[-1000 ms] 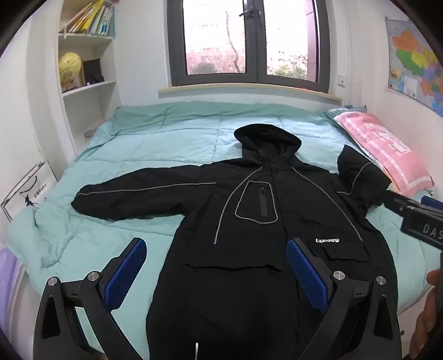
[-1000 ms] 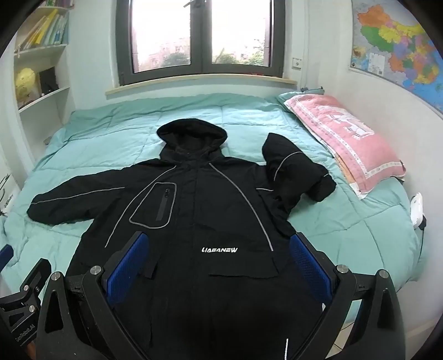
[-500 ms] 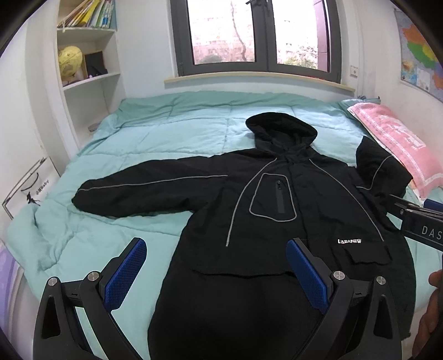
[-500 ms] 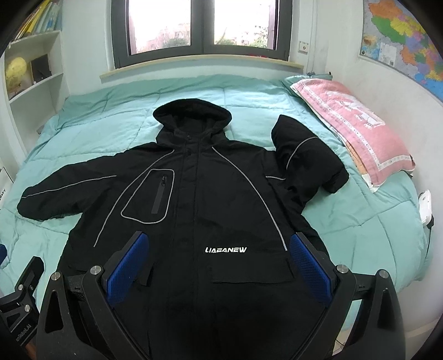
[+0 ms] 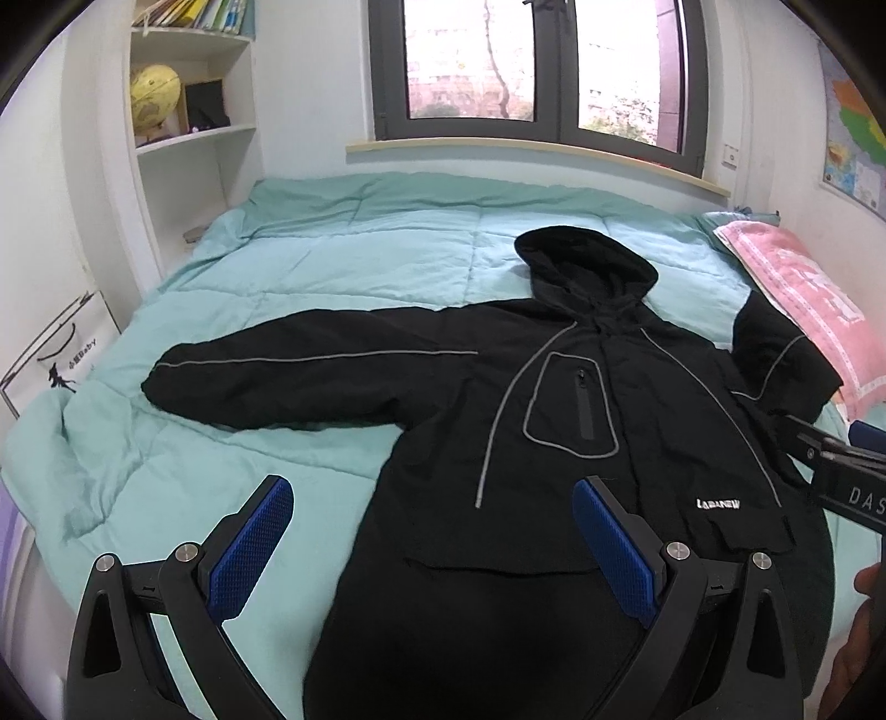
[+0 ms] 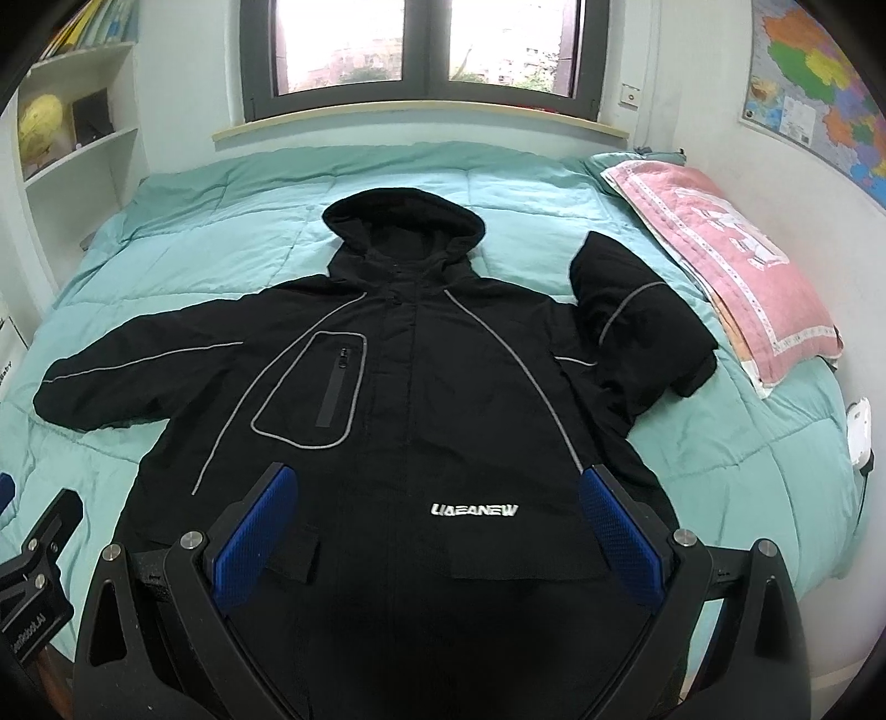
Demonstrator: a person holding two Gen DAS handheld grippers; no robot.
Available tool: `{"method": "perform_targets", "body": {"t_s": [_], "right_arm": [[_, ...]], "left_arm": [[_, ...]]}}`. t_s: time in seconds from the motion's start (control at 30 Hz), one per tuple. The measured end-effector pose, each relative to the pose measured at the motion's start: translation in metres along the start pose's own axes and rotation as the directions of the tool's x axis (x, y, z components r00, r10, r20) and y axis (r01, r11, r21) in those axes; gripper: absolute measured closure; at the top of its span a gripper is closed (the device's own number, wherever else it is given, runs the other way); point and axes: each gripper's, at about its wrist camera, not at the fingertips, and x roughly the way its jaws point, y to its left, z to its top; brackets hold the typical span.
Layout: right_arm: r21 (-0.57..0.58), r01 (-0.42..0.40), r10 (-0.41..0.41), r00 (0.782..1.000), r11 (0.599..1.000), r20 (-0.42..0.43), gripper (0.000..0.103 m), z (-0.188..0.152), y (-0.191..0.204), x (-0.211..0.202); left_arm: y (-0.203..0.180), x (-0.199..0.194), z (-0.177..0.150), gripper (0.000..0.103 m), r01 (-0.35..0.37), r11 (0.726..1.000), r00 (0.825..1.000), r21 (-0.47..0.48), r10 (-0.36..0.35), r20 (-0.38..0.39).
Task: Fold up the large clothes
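A large black hooded jacket (image 5: 598,443) with grey piping lies face up on the bed; it also shows in the right wrist view (image 6: 421,410). Its left sleeve (image 5: 288,382) stretches out flat to the left. Its right sleeve (image 6: 637,327) is bunched and folded back near the pillow. My left gripper (image 5: 432,504) is open and empty, above the jacket's lower left side. My right gripper (image 6: 437,487) is open and empty, above the jacket's lower front. Neither touches the jacket.
A teal quilt (image 5: 354,260) covers the bed. A pink pillow (image 6: 725,249) lies at the right. White shelves (image 5: 188,138) with a yellow globe stand at the left. A window (image 6: 426,50) is behind the bed. A white device (image 6: 859,432) sits at the bed's right edge.
Both grippers have moved forward and lower toward the jacket, which now looks larger in both views. The left view has shifted leftward. Both grippers stay open.
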Motion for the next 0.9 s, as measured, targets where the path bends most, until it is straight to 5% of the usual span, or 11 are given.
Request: {"method": "perform_targets", "body": {"t_s": [0.17,0.4,0.5,0.7,0.9], "right_arm": [[-0.019,-0.002,0.002,1.000,1.000,-0.013,0.001,0.002,0.014,0.009],[-0.042,-0.010,0.009,1.000,0.999,-0.017,0.001,0.011,0.034,0.022],[-0.042,-0.048,0.049,0.999,0.998,0.011,0.001,0.019,0.042,0.034],[-0.096,-0.034,0.048,0.989,0.995,0.141,0.001,0.018,0.065,0.110],[-0.116,-0.068,0.070,0.997,0.991,0.016,0.001,-0.022,0.078,0.199]], "left_arm": [[0.001,0.008,0.006,0.002,0.022,1.000,1.000,-0.003,-0.022,-0.006],[0.016,0.021,0.006,0.002,0.102,0.994,0.992,-0.039,-0.098,0.083],[0.031,0.040,0.004,0.002,0.125,0.989,0.992,-0.081,-0.123,0.027],[0.110,0.070,0.017,0.002,0.022,0.979,0.999,-0.204,-0.015,0.039],[0.244,0.113,0.054,0.002,-0.111,0.923,0.990,-0.368,0.137,0.043]]}}
